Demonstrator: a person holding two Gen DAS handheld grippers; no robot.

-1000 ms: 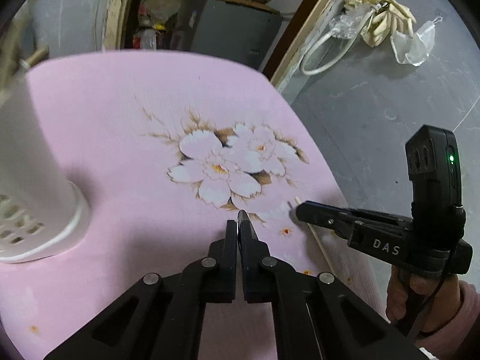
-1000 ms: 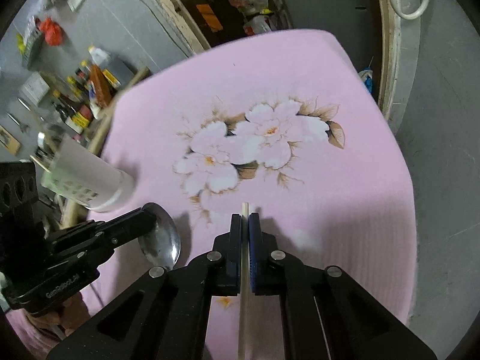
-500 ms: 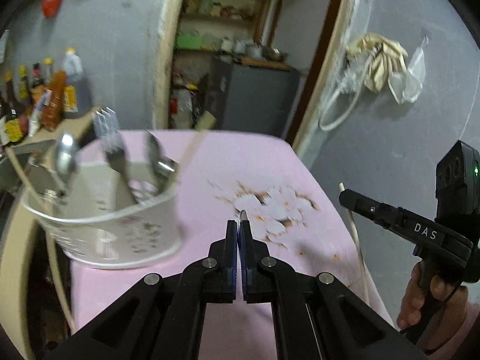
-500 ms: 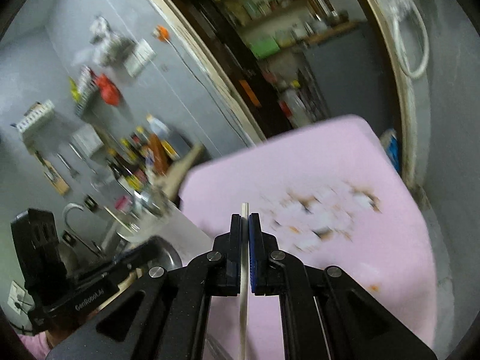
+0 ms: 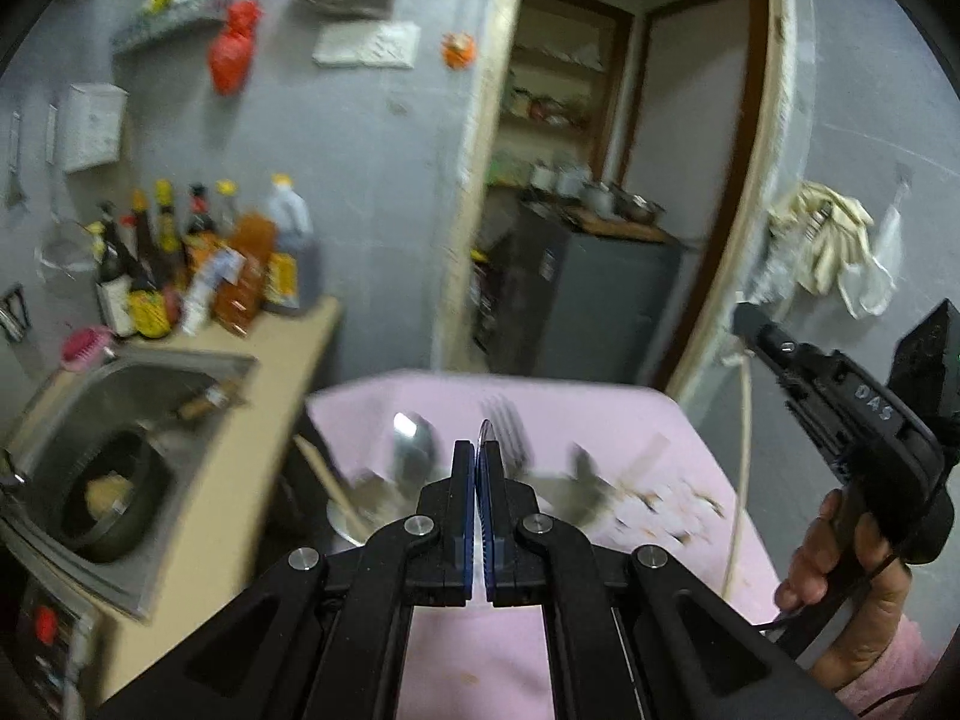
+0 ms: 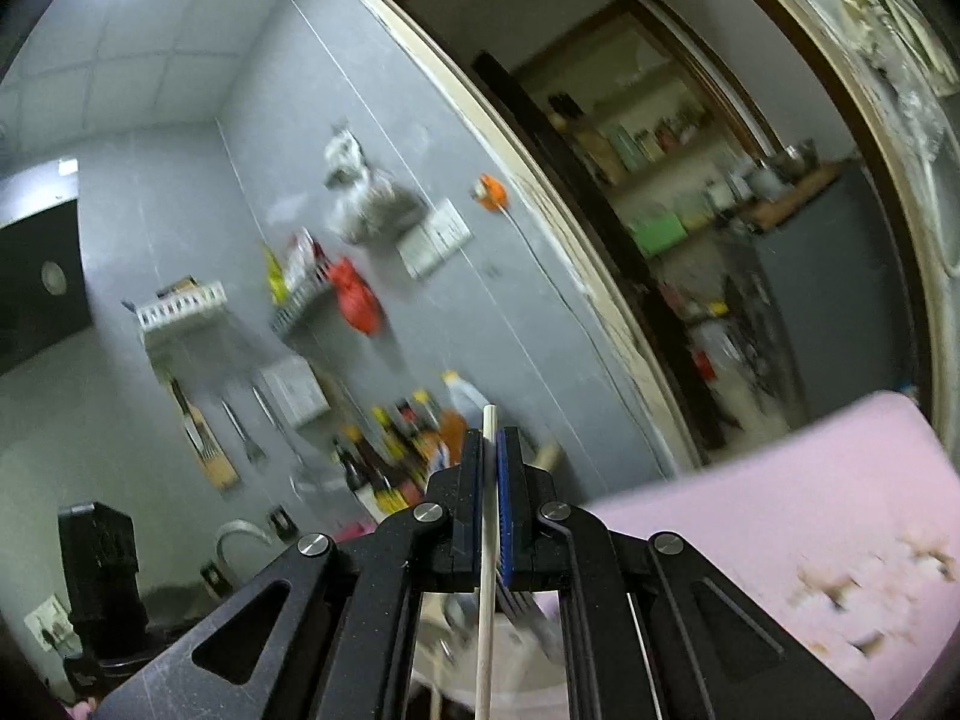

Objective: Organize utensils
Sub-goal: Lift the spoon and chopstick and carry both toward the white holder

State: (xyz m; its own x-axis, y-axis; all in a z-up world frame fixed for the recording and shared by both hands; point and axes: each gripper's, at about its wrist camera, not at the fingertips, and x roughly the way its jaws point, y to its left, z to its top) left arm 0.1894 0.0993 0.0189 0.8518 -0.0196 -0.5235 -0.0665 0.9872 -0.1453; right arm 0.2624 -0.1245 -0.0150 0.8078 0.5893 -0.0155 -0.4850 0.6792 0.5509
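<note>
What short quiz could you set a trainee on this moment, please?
1. True or false: the right gripper is open and holds nothing.
2. In the left wrist view, what lies left of the pink table? A) a steel sink B) a stove C) a fridge
3. Fill in: the left gripper, shut on a thin metal utensil, points toward a blurred spoon and a ____.

Key: 1 false, it is shut on a pale chopstick. 2 A. 3 fork.
</note>
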